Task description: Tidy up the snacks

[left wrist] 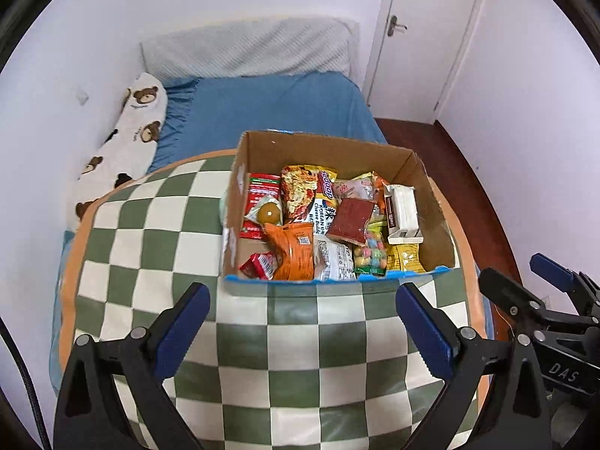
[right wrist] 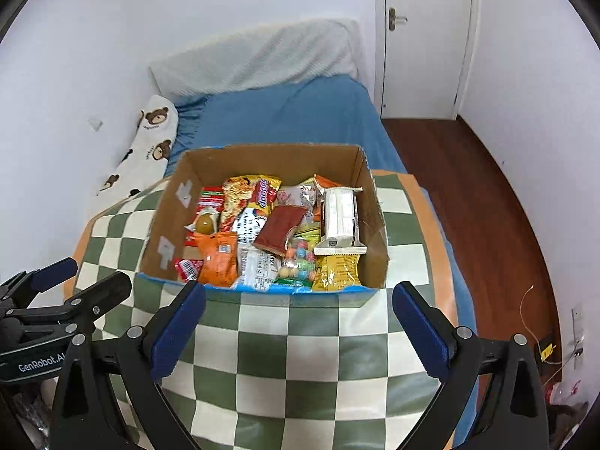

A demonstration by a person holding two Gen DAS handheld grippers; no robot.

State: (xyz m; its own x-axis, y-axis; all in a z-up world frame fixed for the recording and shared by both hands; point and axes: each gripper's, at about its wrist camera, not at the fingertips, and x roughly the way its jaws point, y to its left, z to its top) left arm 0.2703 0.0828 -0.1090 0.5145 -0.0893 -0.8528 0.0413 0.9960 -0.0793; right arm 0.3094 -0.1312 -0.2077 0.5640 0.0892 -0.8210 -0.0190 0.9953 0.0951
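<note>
An open cardboard box (left wrist: 431, 202) (right wrist: 210, 165) full of several snack packets stands on a green-and-white checked cloth (left wrist: 285, 341) (right wrist: 285, 345). Inside lie an orange bag (left wrist: 294, 253) (right wrist: 219, 258), a dark red flat packet (left wrist: 352, 221) (right wrist: 279, 230), a white boxed bar (left wrist: 403, 215) (right wrist: 339, 221), a noodle pack (left wrist: 300, 191) (right wrist: 240, 195) and a bag of coloured candies (left wrist: 369, 257) (right wrist: 298, 258). My left gripper (left wrist: 303, 324) hangs open short of the box's near wall, nothing between its fingers. My right gripper (right wrist: 300, 322) is likewise open and empty. Each gripper shows at the edge of the other's view.
The cloth covers a raised surface on a bed with a blue sheet (left wrist: 270, 112) (right wrist: 300, 112). A bear-print pillow (left wrist: 135, 127) (right wrist: 150, 142) lies along the left wall. A white door (left wrist: 423, 26) (right wrist: 423, 37) and dark wooden floor (right wrist: 487, 202) are to the right.
</note>
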